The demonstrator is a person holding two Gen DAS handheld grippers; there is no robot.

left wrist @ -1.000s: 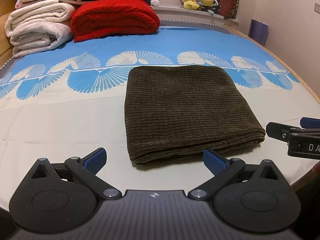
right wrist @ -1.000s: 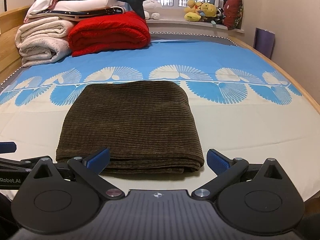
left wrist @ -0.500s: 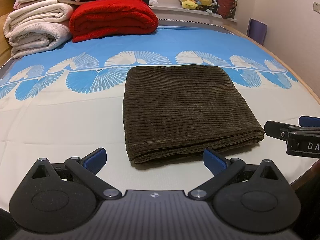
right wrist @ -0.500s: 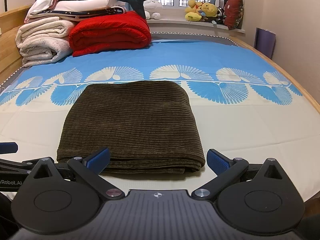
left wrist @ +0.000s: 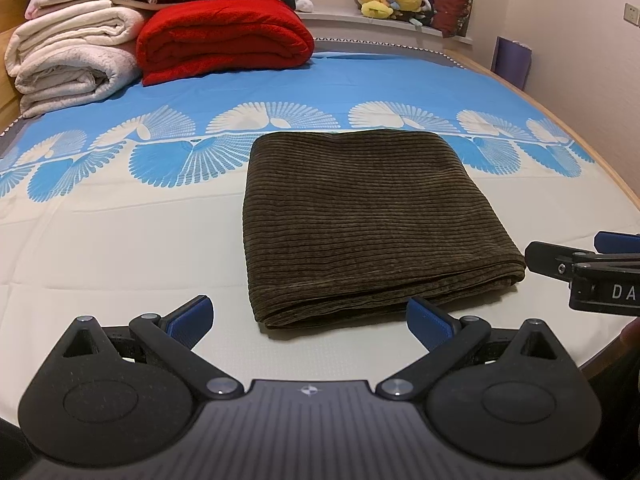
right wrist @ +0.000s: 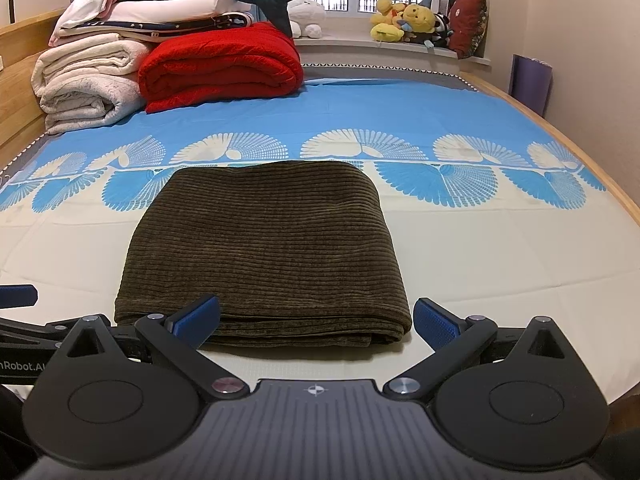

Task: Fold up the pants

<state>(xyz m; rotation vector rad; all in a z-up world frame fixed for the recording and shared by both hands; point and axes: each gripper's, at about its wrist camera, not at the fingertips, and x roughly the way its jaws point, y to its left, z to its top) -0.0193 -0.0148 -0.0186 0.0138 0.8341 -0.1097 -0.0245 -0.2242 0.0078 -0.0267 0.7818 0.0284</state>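
The dark brown corduroy pants (left wrist: 360,220) lie folded into a neat rectangle on the bed, also in the right wrist view (right wrist: 264,252). My left gripper (left wrist: 310,318) is open and empty, just short of the pants' near left corner. My right gripper (right wrist: 316,320) is open and empty, at the near edge of the fold, its jaws standing either side of the pants' right half. The right gripper's side shows at the right edge of the left wrist view (left wrist: 580,272).
The bed sheet (left wrist: 120,248) is cream near me and blue with white fan patterns farther off. Folded white blankets (right wrist: 88,84) and a red quilt (right wrist: 220,68) are stacked at the far left. Plush toys (right wrist: 404,20) sit on the windowsill. The wooden bed edge (right wrist: 600,184) runs along the right.
Both grippers have drifted very slightly, so the pants shift a little in view. Both stay open and the pants lie still.
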